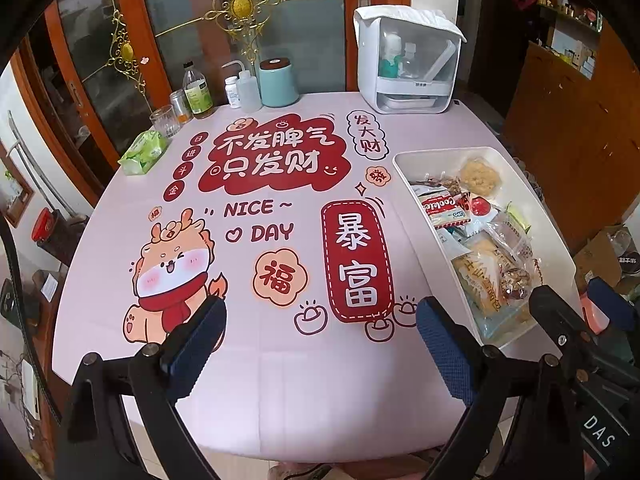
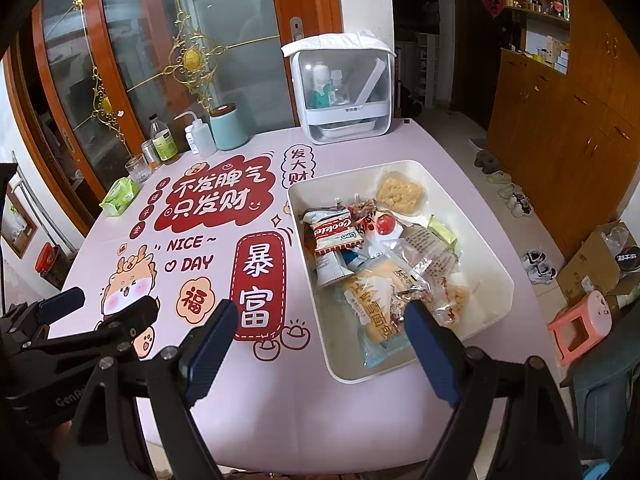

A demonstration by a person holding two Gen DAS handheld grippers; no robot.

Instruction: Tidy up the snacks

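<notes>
A white bin (image 2: pixel 496 272) on the pink table (image 2: pixel 280 408) holds several wrapped snacks: a cookie pack (image 2: pixel 338 234), a bread pack (image 2: pixel 376 308), a yellow rice cake (image 2: pixel 401 193). The bin also shows in the left wrist view (image 1: pixel 424 232) at the right. My left gripper (image 1: pixel 322 328) is open and empty above the table's near middle. My right gripper (image 2: pixel 320 328) is open and empty, its right finger (image 2: pixel 432 352) over the bin's near end. The right gripper also shows in the left wrist view (image 1: pixel 576 300) by the bin's near end.
At the table's far edge stand a white dish-rack box (image 2: pixel 344 92), a teal canister (image 2: pixel 228 126), bottles (image 2: pixel 163 140), a glass (image 2: pixel 136 168) and a green tissue pack (image 2: pixel 120 196). A pink stool (image 2: pixel 580 324) and cardboard box (image 2: pixel 600 260) are on the floor at right.
</notes>
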